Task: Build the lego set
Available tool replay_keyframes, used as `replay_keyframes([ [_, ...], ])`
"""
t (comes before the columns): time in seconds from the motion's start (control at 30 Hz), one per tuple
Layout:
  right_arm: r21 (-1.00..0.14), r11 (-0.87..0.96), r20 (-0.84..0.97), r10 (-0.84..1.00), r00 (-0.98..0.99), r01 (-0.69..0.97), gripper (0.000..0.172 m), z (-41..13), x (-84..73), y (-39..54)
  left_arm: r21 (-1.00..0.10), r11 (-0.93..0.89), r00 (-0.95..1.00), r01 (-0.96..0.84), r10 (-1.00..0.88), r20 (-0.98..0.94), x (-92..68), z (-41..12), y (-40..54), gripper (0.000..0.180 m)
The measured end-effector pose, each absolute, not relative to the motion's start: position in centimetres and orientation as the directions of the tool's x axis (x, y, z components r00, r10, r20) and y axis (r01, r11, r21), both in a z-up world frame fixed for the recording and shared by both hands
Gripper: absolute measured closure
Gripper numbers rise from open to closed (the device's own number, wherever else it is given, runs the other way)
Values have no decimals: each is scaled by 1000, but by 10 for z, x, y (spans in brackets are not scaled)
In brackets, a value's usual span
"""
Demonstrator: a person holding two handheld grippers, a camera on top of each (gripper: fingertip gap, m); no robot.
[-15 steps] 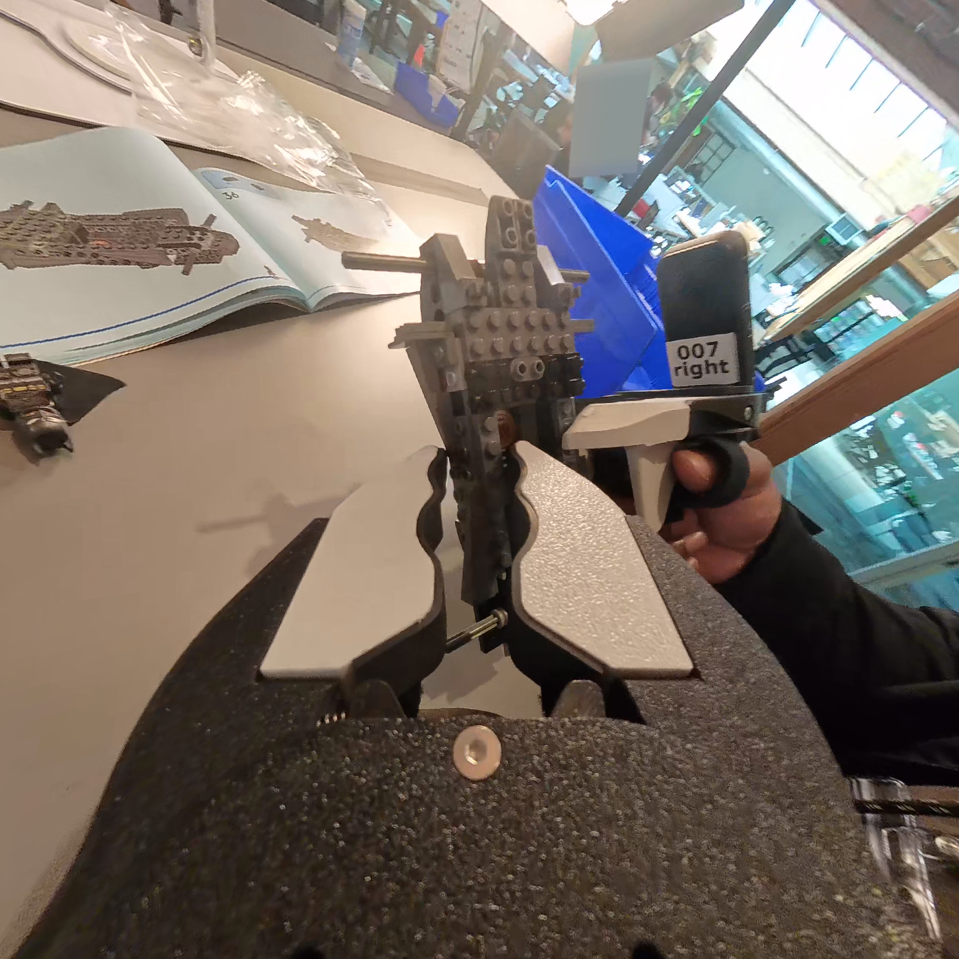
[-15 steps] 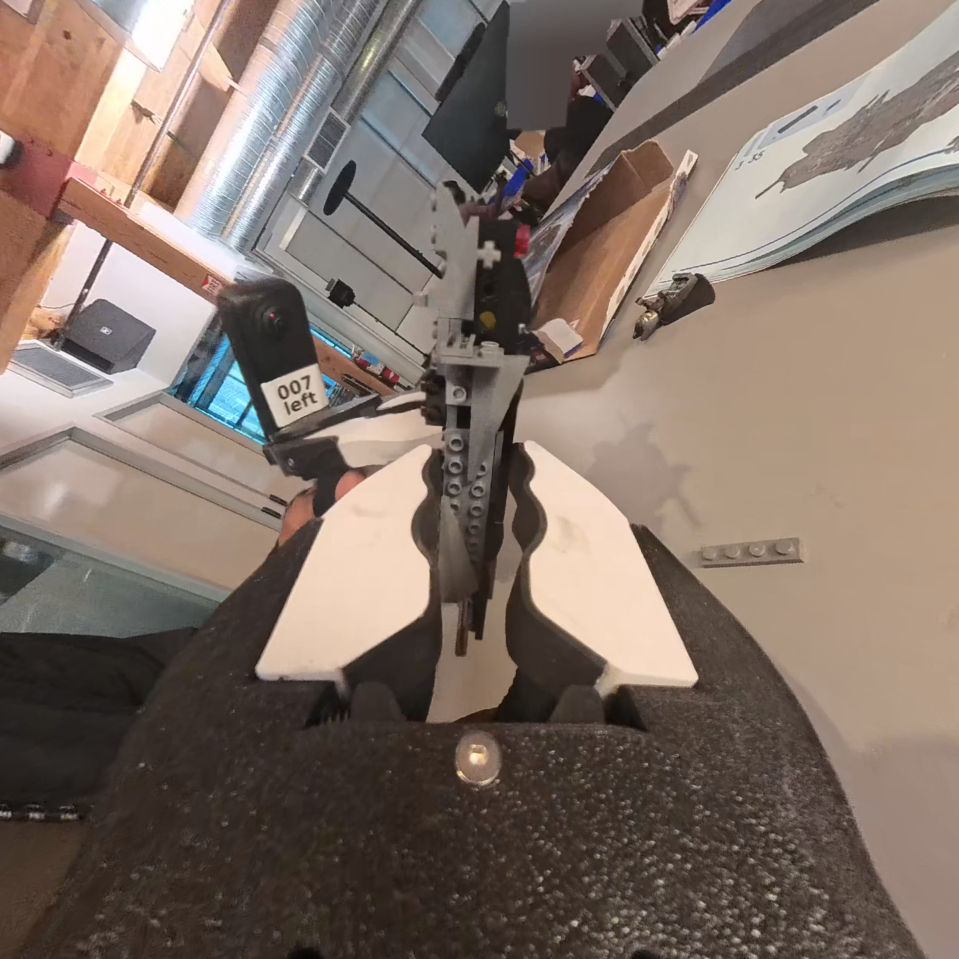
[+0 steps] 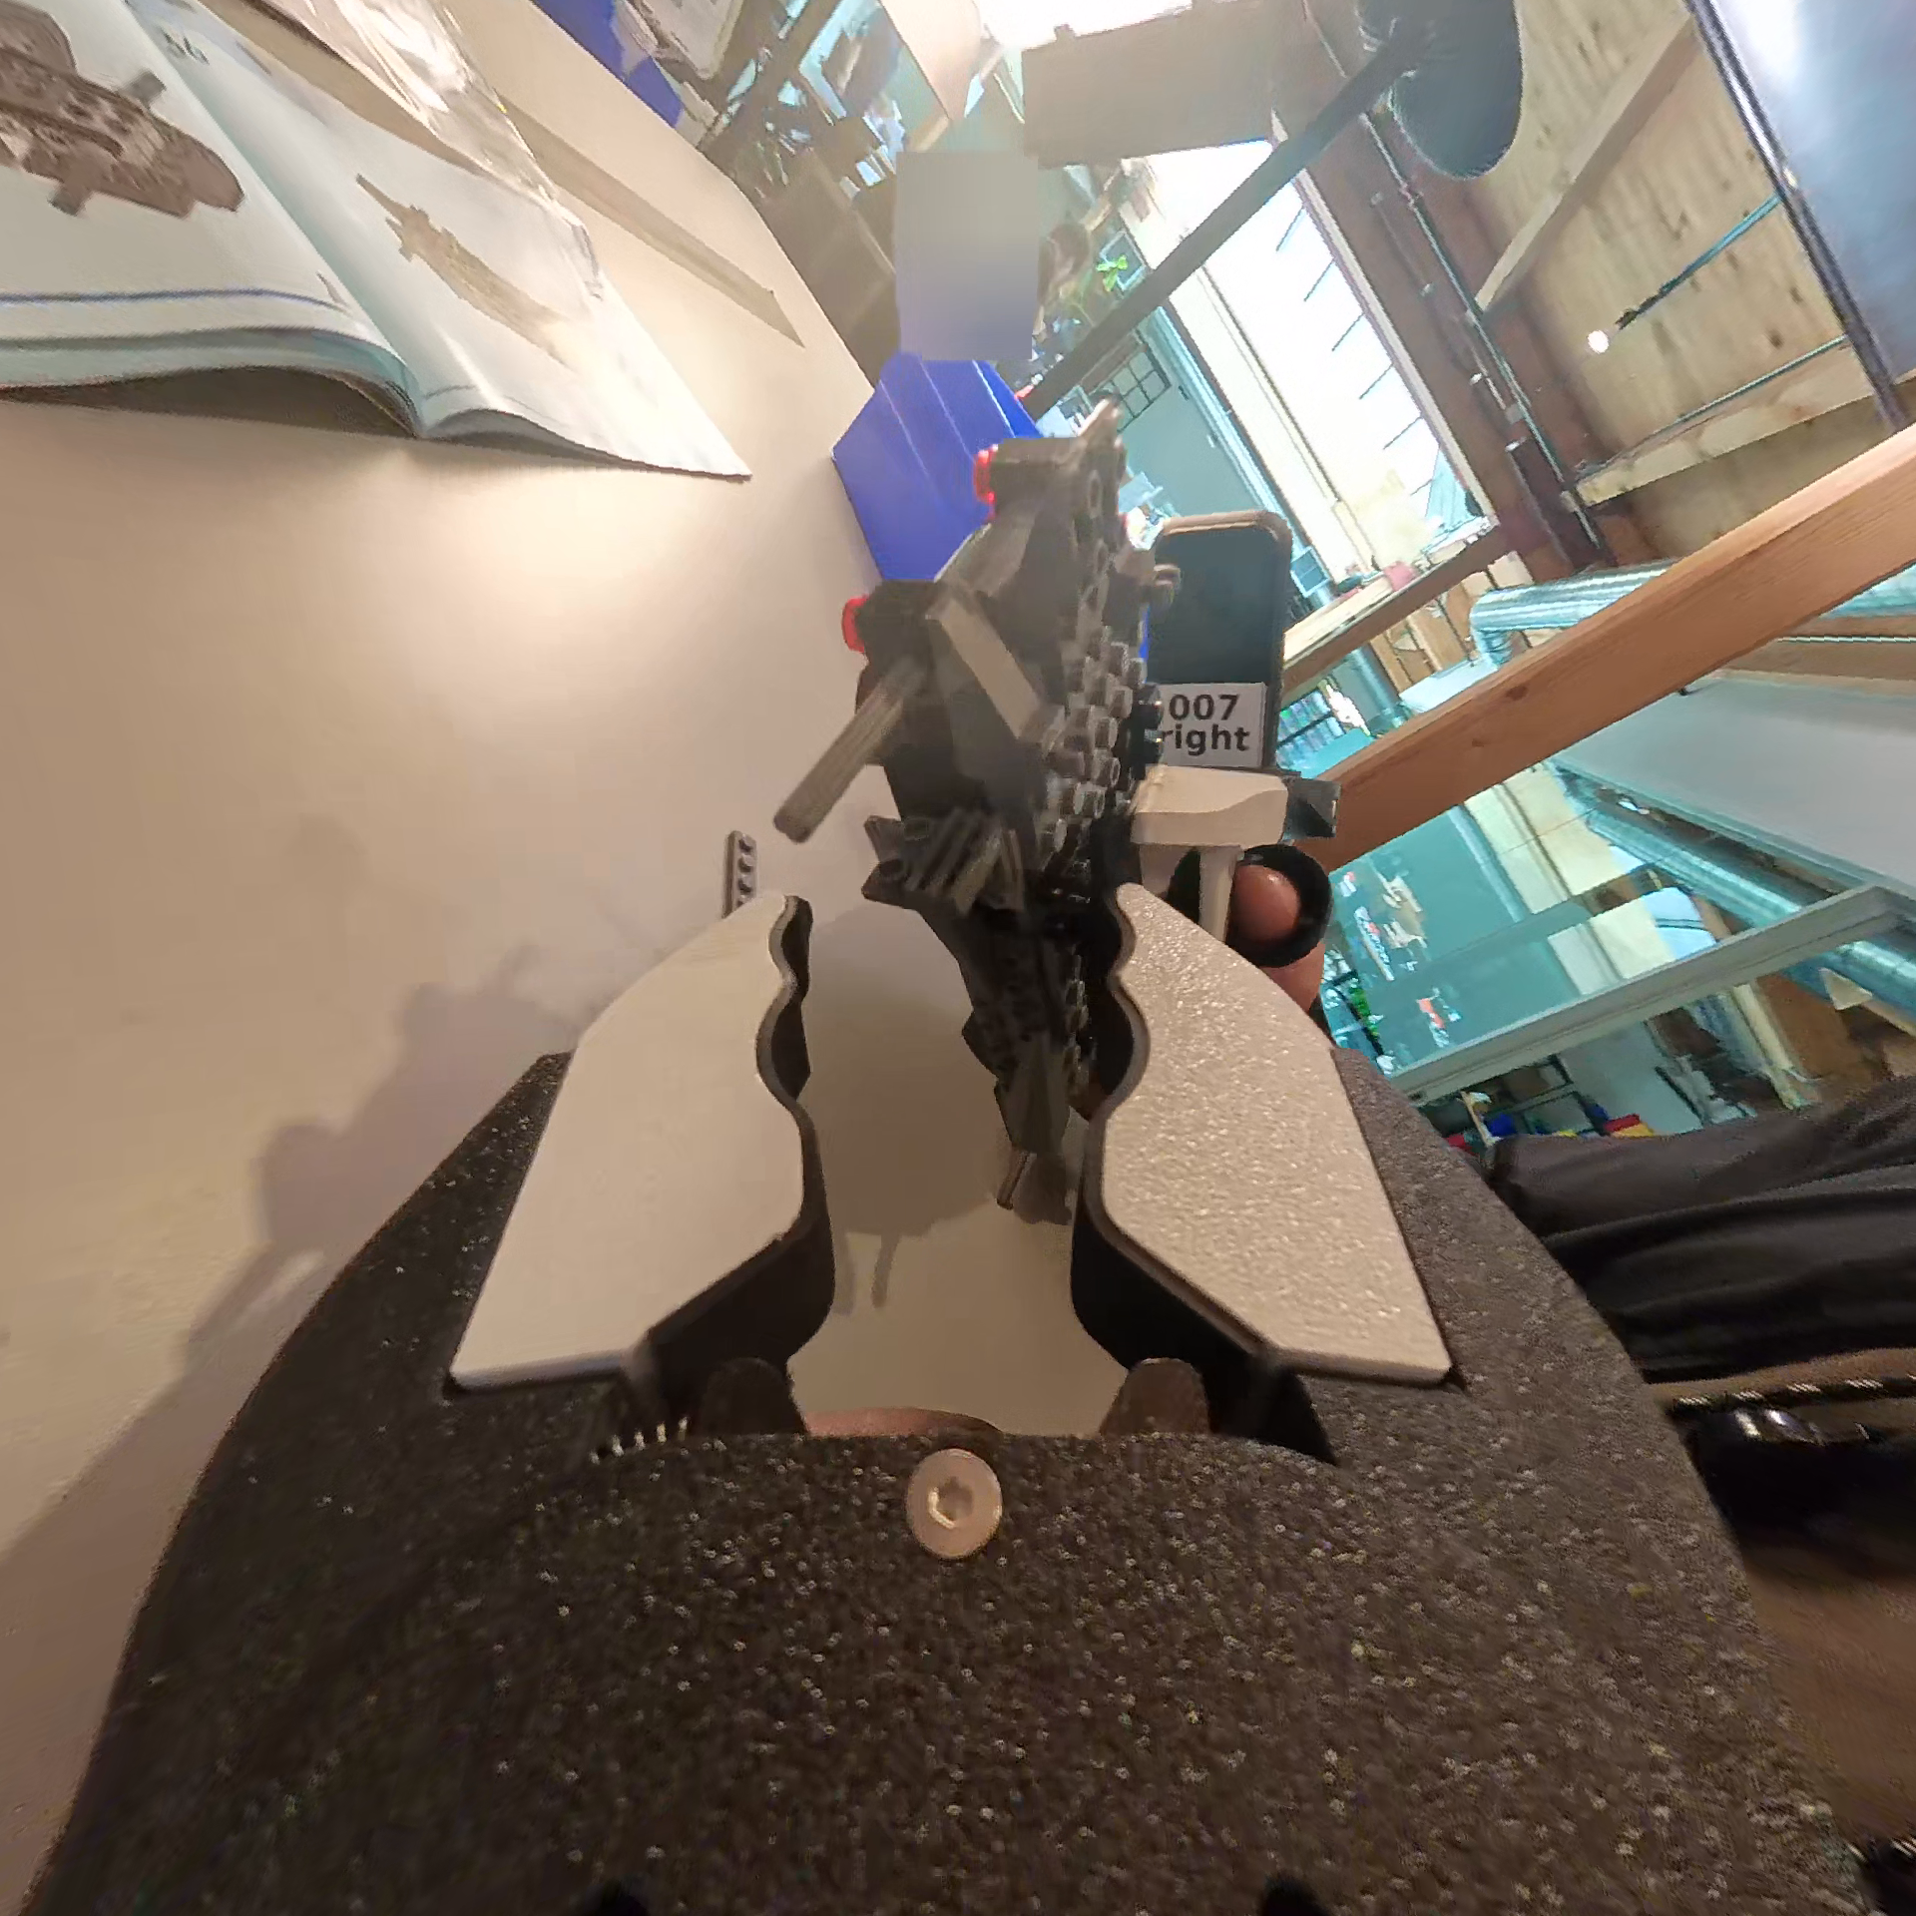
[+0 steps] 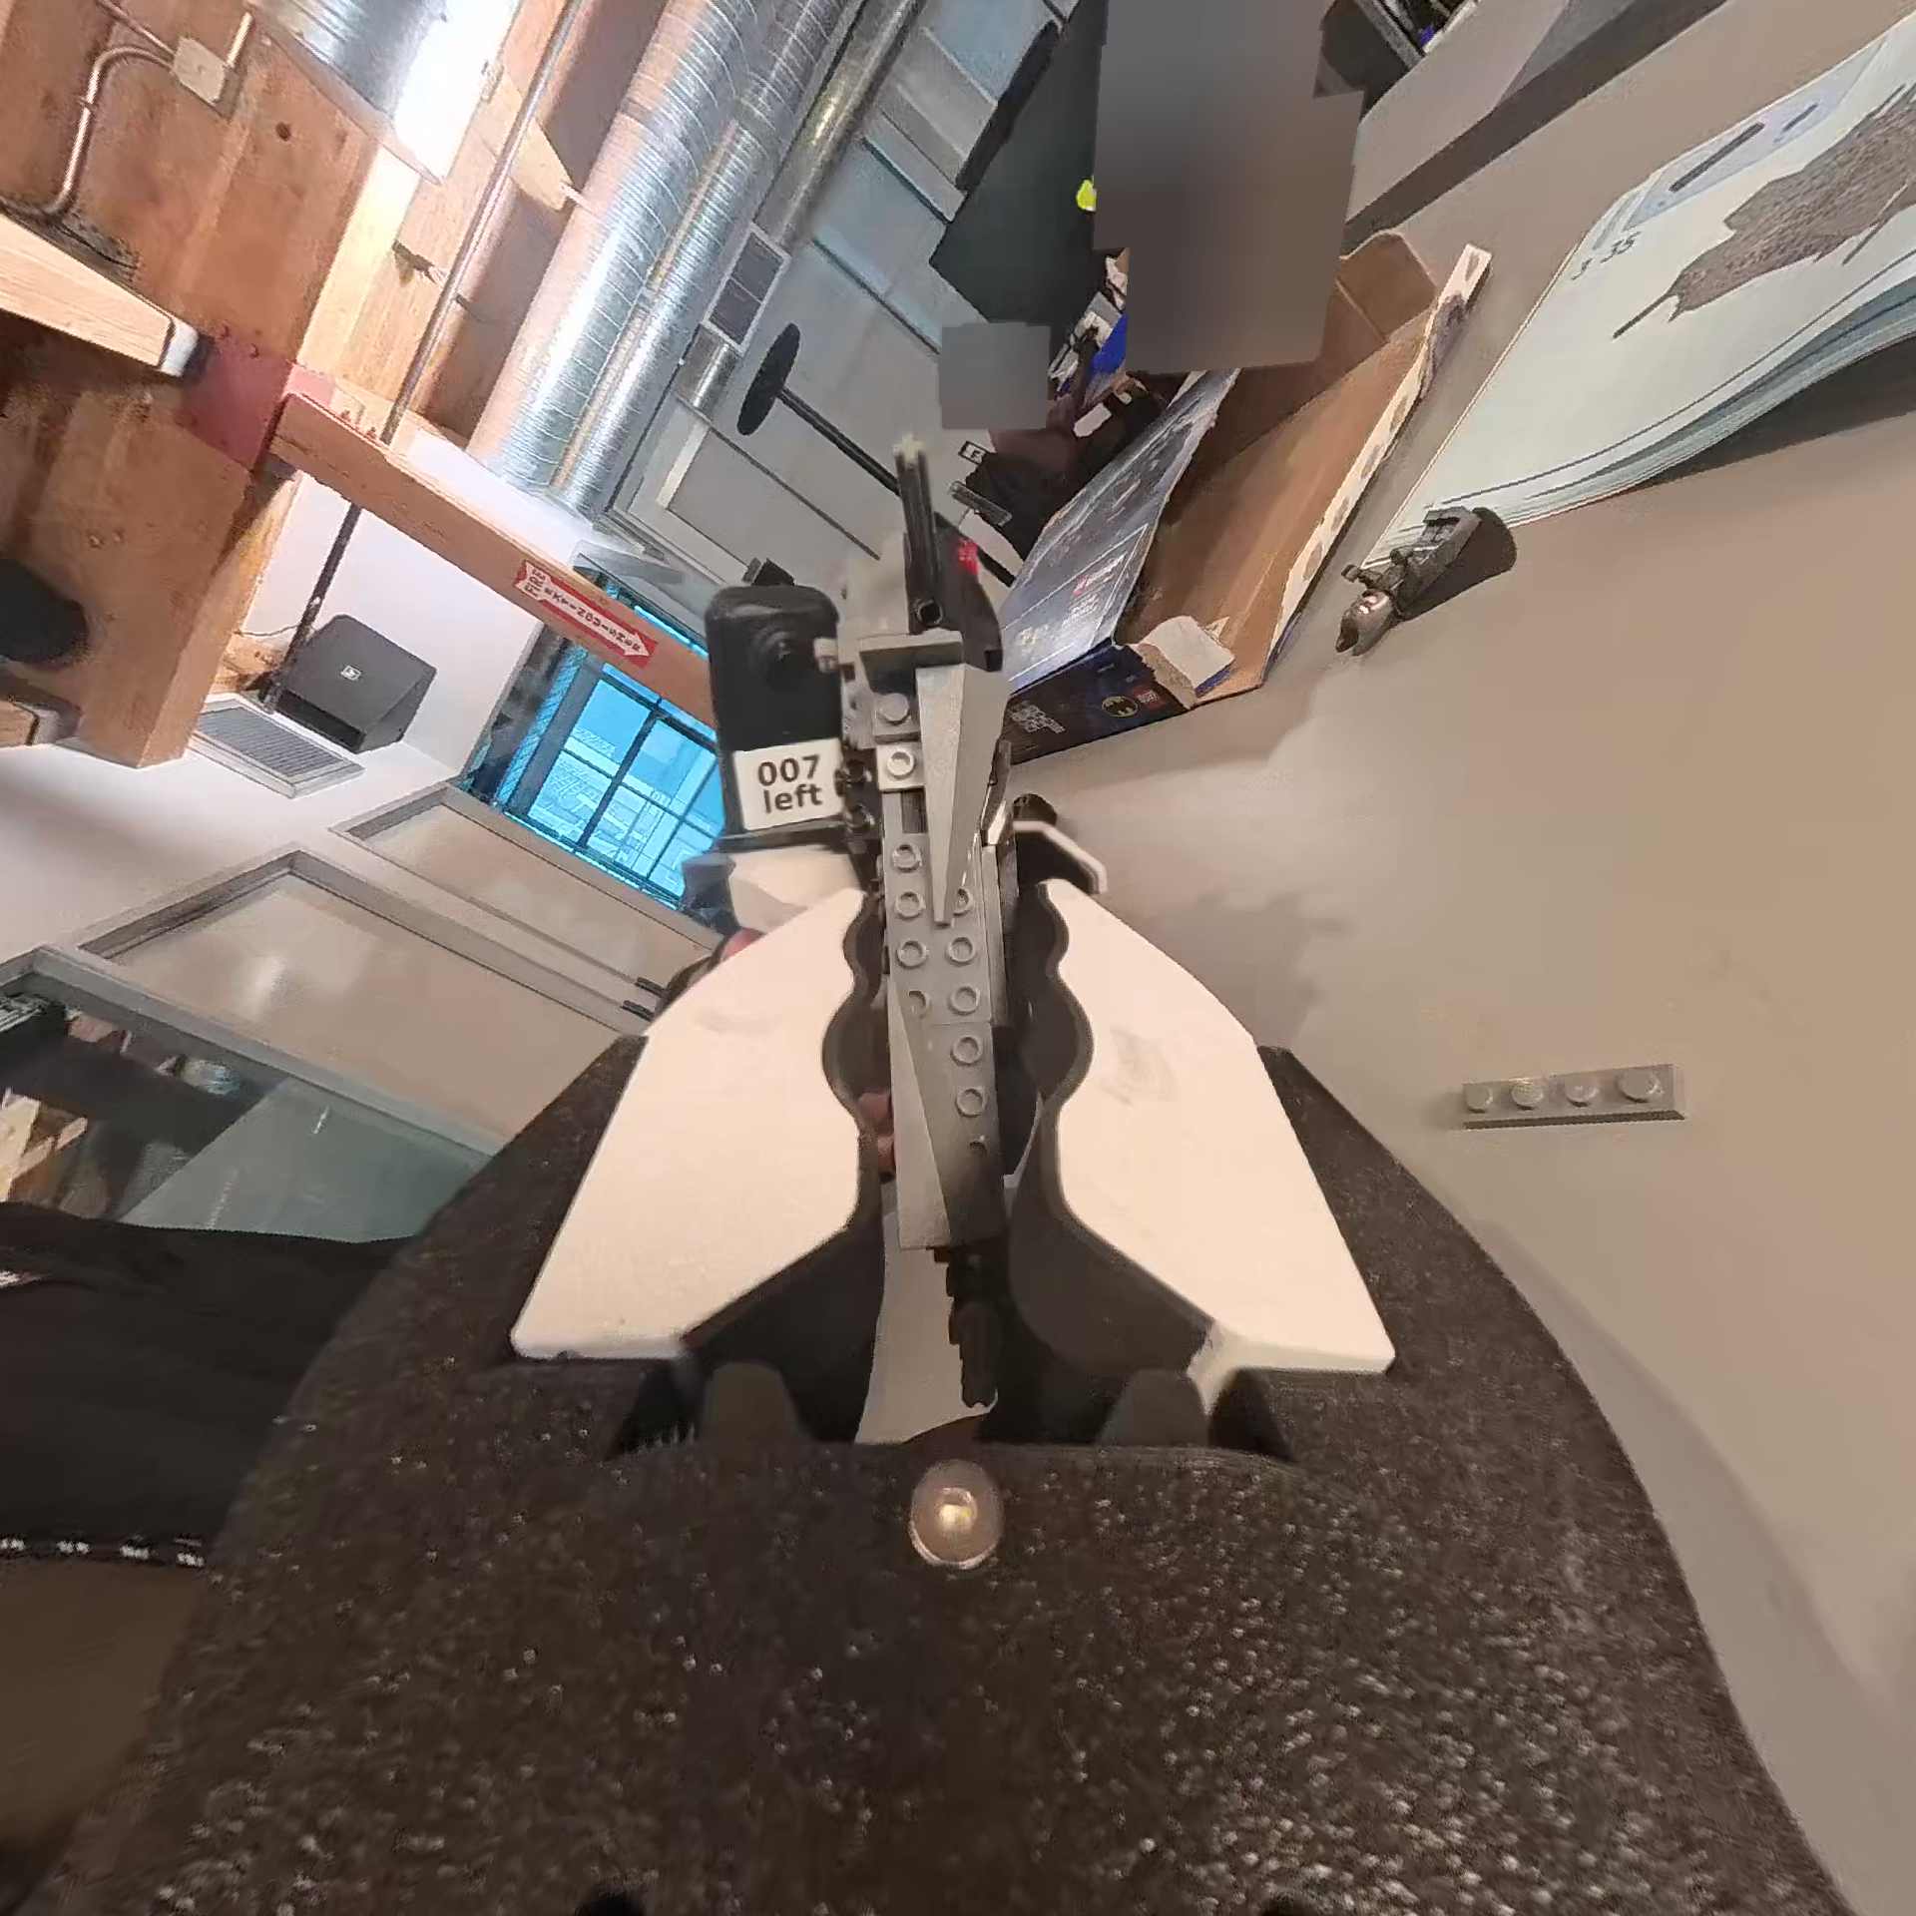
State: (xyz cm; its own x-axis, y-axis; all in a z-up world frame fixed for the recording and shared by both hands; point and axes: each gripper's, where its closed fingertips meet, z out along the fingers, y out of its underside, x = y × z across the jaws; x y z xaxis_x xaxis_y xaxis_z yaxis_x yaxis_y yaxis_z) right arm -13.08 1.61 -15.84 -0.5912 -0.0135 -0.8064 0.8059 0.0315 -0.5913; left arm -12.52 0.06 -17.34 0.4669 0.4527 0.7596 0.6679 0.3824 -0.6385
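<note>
Nearby: grey plate [image 4: 1571,1099], open booklet [image 3: 311,259], cardboard box [image 4: 1275,498] on table [image 3: 311,726].

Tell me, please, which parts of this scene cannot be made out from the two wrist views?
- Left wrist view: the brick model is motion-blurred, and it hides most of the right gripper.
- Right wrist view: the model hides the left gripper fingers.
- Both views: the open booklet is cut off by the edge.
- Right wrist view: the small dark piece is too small to identify.
</note>
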Motion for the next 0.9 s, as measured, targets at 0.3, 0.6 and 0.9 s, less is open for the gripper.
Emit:
replay_keyframes([
  [0.3,-544,2,-837,-69,-543,839,147,-150,-128,14,-637,435,561,637,305,770,-121,-157,20,128],
  [0.6,-620,-5,-785,8,-620,785,142,-148,-138,16,-593,476,542,650,257,800,-128,-159,15,151],
  [0.9,-840,222,-420,313,-852,496,133,-174,-183,62,-525,537,410,660,328,851,-153,-165,-20,152],
])
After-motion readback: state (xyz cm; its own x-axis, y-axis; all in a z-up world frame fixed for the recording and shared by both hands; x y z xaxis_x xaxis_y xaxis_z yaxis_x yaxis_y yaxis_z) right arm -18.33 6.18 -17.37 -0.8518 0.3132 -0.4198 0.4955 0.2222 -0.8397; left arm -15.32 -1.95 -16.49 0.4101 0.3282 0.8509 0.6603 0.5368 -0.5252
